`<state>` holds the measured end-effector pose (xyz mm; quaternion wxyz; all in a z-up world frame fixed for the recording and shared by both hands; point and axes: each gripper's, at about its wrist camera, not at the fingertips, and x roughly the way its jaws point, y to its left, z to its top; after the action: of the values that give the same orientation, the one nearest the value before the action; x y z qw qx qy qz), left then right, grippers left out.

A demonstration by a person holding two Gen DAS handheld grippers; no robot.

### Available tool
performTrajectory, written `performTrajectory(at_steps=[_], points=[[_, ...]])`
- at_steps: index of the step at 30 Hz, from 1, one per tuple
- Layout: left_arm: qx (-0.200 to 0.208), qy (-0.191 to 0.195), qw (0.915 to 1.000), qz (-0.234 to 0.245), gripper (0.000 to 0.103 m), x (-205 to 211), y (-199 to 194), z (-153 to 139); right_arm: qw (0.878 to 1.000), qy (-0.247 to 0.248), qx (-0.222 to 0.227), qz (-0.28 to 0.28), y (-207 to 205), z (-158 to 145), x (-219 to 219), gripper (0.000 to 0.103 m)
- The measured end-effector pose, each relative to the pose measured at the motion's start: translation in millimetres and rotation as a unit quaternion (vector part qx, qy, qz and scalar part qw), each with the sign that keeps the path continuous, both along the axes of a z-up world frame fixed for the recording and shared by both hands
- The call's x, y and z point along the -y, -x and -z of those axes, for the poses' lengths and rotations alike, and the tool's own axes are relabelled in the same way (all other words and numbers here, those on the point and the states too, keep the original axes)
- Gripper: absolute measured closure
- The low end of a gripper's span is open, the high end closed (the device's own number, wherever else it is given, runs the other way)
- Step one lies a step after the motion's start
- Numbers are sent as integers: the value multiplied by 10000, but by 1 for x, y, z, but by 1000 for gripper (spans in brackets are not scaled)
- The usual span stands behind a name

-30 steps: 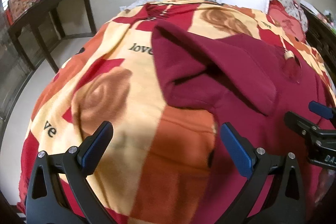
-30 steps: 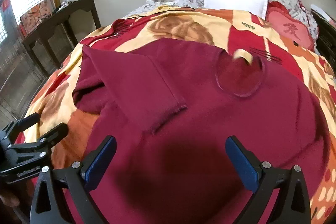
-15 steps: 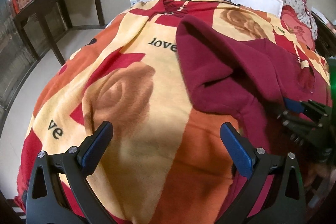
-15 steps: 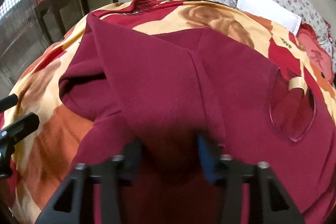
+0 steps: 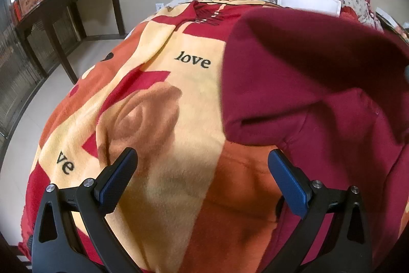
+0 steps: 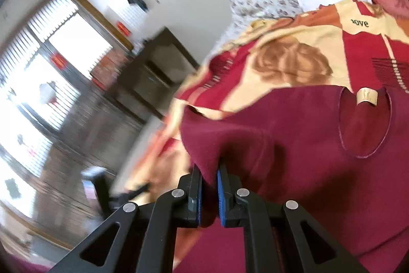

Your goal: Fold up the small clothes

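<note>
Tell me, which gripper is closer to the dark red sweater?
Right. The right gripper is clamped on a fold of the sweater, pads pressing the cloth. The left gripper is open beside it over the blanket, touching nothing.

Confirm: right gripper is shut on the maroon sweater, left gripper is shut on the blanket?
Not quite. In the left wrist view the left gripper is open, its fingers spread above the rose-print blanket and gripping nothing. The rest holds: the right gripper is shut on a fold of the maroon sweater.
</note>
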<state>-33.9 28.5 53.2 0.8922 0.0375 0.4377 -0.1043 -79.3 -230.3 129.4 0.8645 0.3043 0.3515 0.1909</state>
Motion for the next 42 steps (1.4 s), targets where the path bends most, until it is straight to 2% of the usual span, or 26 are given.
performTrajectory(at_steps=[2,4,11,19,27,35,39,42], points=[[23,11,10000,3,1,0,1,-2,9992,-389,99,54,11,-9,12,94],[39,1,10000,26,1,2,3,-3,9982,-553,118,196,20,-12,25,94],[88,-30,9999,68,1,2,6,-6,9891,-493,-300,1355,50,1,90,94],[117,-12,9997,192,1,16,5,-13,9750,-277,-946,1991,69,32,123,94],[384,-19,9981,479,1,54,-6,-28,9697,-345,-1119,2146,73,49,141,94],[290,26,9973,680,1,90,-36,-24,9734,-745,-976,1934,91,37,147,94],[187,-222,9973,681,1,108,-50,-7,9621,-417,-1432,2282,79,57,169,94],[129,-387,9970,659,1,115,-57,3,9527,366,-1645,2529,62,62,182,90]])
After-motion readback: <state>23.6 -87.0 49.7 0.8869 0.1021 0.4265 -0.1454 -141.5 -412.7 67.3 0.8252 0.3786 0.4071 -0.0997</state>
